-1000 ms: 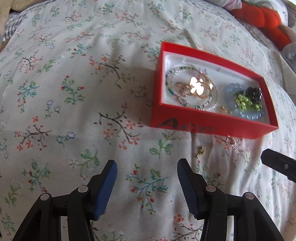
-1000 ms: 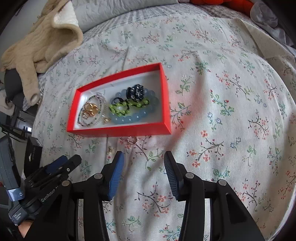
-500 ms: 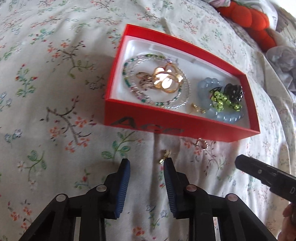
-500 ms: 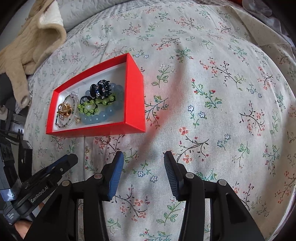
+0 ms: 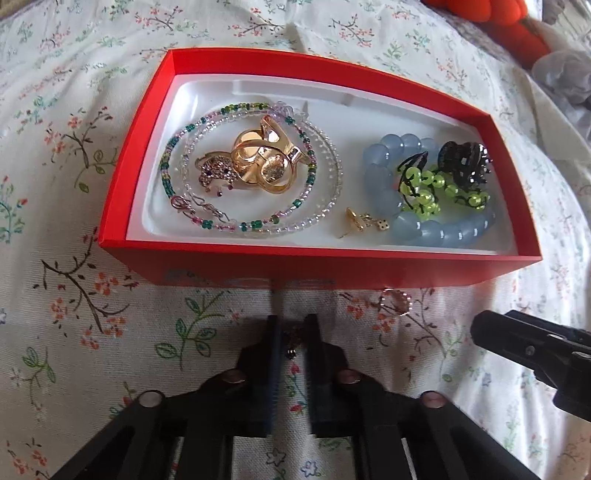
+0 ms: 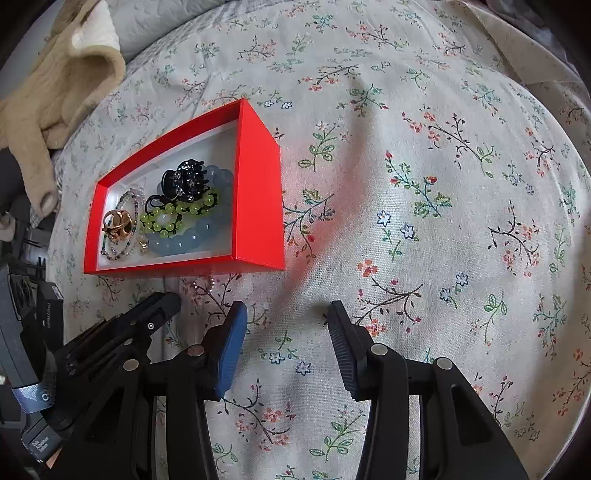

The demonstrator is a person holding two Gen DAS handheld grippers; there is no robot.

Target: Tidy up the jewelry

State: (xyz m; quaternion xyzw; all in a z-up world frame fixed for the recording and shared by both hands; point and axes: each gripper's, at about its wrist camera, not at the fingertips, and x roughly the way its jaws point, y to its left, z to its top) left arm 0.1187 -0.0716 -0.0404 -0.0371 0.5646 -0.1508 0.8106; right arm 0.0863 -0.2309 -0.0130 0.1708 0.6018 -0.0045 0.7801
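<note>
Red box [image 5: 207, 271]: open, shallow, white-lined, lying on the floral bedspread [image 6: 424, 192]. Contents, left half: a beaded necklace [image 5: 184, 136] of clear, green and purple beads coiled in loops; inside the coil, gold rings [image 5: 264, 162] in a cluster and a rhinestone elephant brooch [image 5: 218, 173] touching them. Contents, right half: a pale blue bead bracelet [image 5: 436, 230]; on top of it a green bead bracelet [image 5: 424, 192] on black cord and a black hair claw [image 5: 463, 158]. Between the two groups, near the front wall, a gold earring [image 5: 356, 221] with a small die-shaped charm beside it.

Loose on the bedspread, just in front of the box's near wall: a small beaded ring [image 5: 395, 300].

Left gripper [image 5: 291, 332]: low over the bedspread, directly before the box's near wall, jaws nearly closed with a narrow gap. A small dark-and-gold piece of jewelry [image 5: 293, 341] sits in that gap; whether the pads actually pinch it cannot be told, as the piece is small and blurred.

Right gripper [image 6: 284, 325]: jaws wide apart, nothing between them, held above bare bedspread to the right of the box and well apart from it.

Periphery: a beige knitted garment [image 6: 55, 96] beyond the box; an orange plush object [image 5: 491, 18] at the far edge.
</note>
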